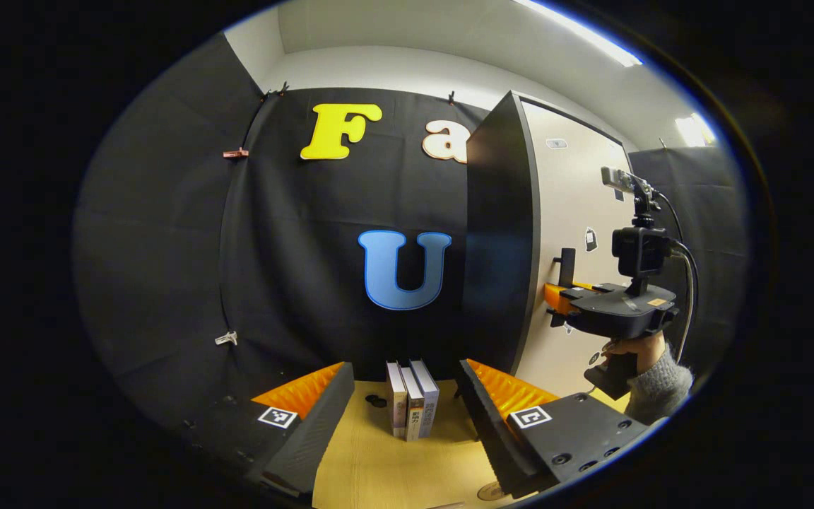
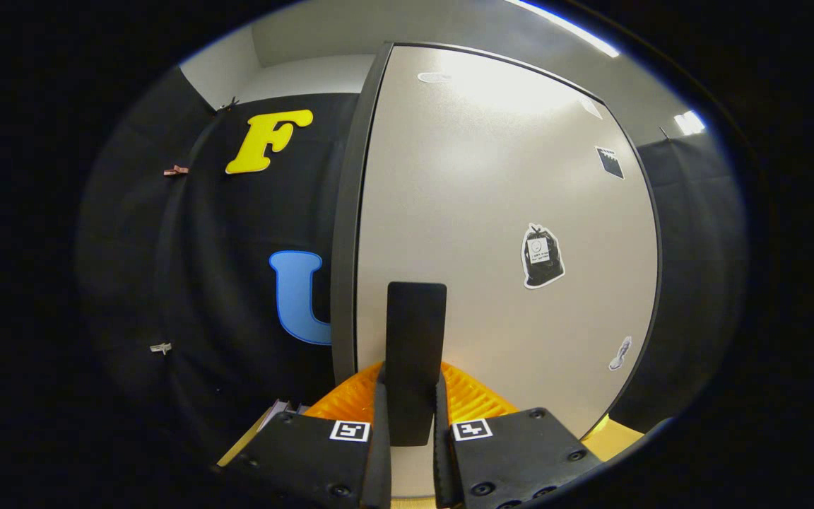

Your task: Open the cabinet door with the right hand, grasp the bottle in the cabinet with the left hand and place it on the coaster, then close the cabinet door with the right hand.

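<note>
On cabinet door (image 2: 506,212), right gripper (image 2: 408,424) clamps handle (image 2: 415,339), left gripper (image 1: 407,403) spread.

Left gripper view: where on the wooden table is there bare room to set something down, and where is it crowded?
Bare table lies in front of the books, between the open left gripper fingers. It is crowded toward the cabinet door, where the right gripper is shut on the handle.
</note>
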